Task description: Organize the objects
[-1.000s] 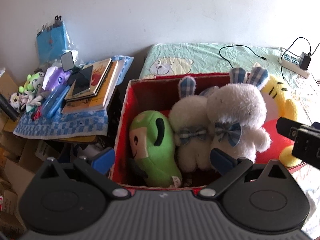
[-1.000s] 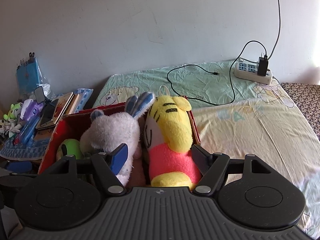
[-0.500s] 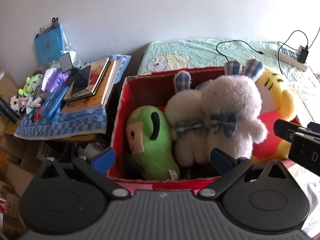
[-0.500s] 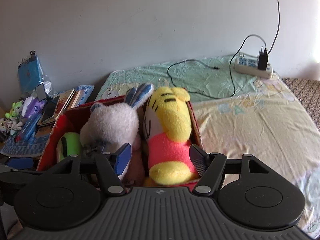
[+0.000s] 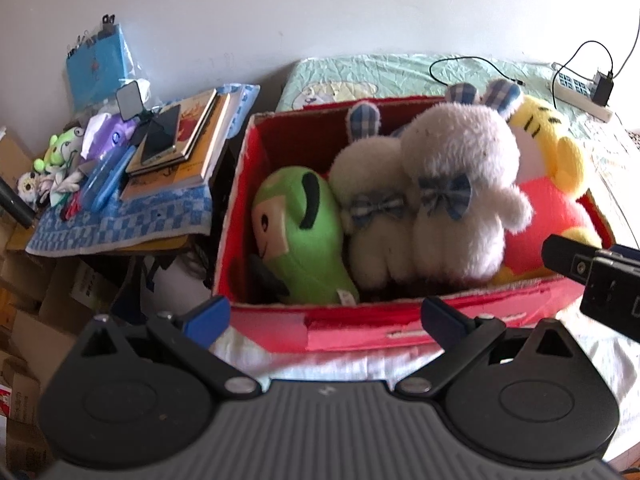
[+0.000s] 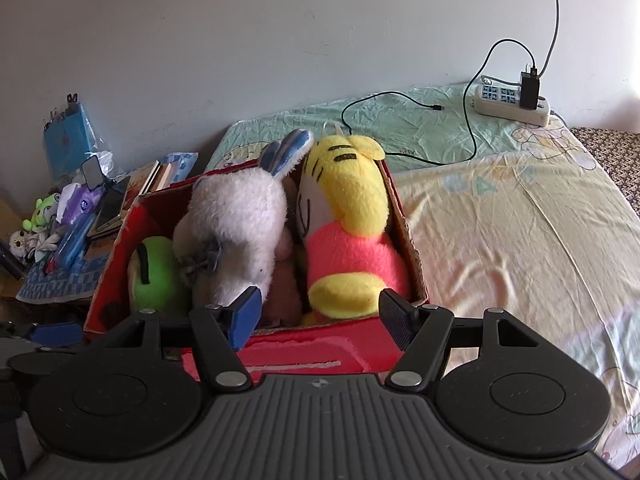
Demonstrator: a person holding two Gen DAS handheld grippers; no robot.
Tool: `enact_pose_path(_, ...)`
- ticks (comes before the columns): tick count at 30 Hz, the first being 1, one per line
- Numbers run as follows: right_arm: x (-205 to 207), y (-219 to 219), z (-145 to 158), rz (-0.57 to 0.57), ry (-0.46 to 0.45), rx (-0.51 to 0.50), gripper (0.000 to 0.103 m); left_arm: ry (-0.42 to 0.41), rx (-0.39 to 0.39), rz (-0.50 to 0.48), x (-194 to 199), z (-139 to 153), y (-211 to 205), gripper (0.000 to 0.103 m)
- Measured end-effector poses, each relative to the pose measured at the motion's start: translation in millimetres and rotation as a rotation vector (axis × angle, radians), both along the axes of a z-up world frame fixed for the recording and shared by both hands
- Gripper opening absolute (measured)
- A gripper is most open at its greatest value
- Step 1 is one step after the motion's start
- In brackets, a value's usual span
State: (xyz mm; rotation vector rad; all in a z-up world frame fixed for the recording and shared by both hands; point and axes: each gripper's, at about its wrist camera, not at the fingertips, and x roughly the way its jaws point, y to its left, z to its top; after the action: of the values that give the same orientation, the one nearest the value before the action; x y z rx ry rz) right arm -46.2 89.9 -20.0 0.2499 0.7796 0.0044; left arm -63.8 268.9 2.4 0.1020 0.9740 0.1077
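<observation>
A red cardboard box stands on the bed, packed with plush toys. From left to right it holds a green plush, two white bunnies with checked bows, and a yellow tiger plush in a pink top. My left gripper is open just in front of the box's near wall, holding nothing. My right gripper is open too, over the near right corner of the box, close to the tiger's paw and empty.
A side table with a blue checked cloth carries books, a phone and small toys left of the box. The bed sheet spreads out to the right, with a power strip and a black cable near the wall. Cardboard boxes sit low at the left.
Both grippers have drawn back and up from the box, so its near wall now shows. The toys have stayed in place. Both grippers remain open.
</observation>
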Motion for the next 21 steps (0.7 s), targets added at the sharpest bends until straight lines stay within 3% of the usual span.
enact_pose_path(11,-7.3,3.1,-3.1,-0.021,0.036,0.012,0.068,0.046,-0.011,-0.034,-4.5,-9.1,-6.3,0.101)
enact_pose_path(21,-7.0,0.1,2.9,-0.05,0.01,0.012,0.068,0.025,-0.019,-0.039,1.0,-3.7,-4.8,0.101)
